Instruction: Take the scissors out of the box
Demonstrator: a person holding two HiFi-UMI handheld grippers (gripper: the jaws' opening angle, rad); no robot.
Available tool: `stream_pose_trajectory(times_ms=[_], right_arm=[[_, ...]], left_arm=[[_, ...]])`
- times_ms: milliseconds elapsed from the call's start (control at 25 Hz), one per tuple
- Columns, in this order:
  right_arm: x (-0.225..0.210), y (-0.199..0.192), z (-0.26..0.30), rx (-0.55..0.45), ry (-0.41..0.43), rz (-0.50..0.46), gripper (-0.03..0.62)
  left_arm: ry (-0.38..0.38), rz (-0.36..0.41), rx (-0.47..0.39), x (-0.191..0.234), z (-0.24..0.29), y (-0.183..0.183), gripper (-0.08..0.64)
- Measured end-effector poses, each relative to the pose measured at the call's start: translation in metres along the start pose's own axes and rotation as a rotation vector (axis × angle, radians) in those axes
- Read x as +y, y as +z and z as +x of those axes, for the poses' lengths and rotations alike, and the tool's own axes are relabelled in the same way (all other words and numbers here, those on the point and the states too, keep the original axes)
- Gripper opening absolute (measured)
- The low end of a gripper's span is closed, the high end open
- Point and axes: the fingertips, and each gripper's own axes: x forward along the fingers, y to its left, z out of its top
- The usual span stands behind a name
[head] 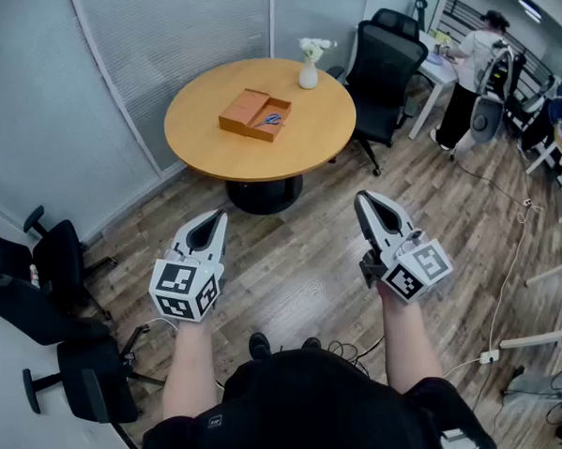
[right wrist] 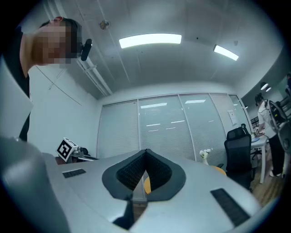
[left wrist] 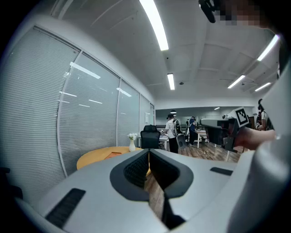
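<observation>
Head view, left to right.

Far left: black office chairs (head: pixel 58 268) on the wood floor (head: pixel 302 265), against the blinds.

Left gripper (head: pixel 219 216): held low over the floor in front of the person and pointing towards the table. In the left gripper view its jaws are pressed together at the tips with nothing between them. Its marker cube (head: pixel 184 290) faces the camera.

Centre, beyond both grippers: round wooden table (head: pixel 201 129). An orange-brown box (head: pixel 255 114) sits near the table's middle, opened out into two flat halves. The scissors (head: pixel 274 119) lie in the right half. They are small at this range. Only a blue shape shows, probably the handles. A white vase (head: pixel 308 74) with pale flowers stands to the right of the box, near the table's far rim.

The scissors lie well apart from both grippers, ahead of them and roughly between their two lines. A strip of bare floor separates the jaw tips from the near table edge.

Right gripper (head: pixel 362 198): level with the left one and also over the floor. In the right gripper view its jaws are closed tip to tip and empty.

Right of the table: a black high-backed chair (head: pixel 386 73). Far right, a person (head: pixel 470 68) stands at a white desk, facing away.
</observation>
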Motion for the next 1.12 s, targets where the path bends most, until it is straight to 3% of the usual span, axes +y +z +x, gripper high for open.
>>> stream_pose_trajectory(times_ms=[600,760,1120], right_arm=[[0.009,-0.006,0.011,0.01,-0.024,0.005,0.035],[0.017,-0.008,0.018,-0.008,0.001,0.038,0.035],[0.044,-0.019,0.046,-0.001,-0.031,0.046,0.035]], left_arm=[[-0.02,-0.02,-0.012,0.024,-0.005,-0.006,0.014],[-0.019,-0.032,-0.019,0.041,-0.011,-0.01,0.015],[-0.021,-0.05,-0.034,0.089,-0.035,-0.019,0.014]])
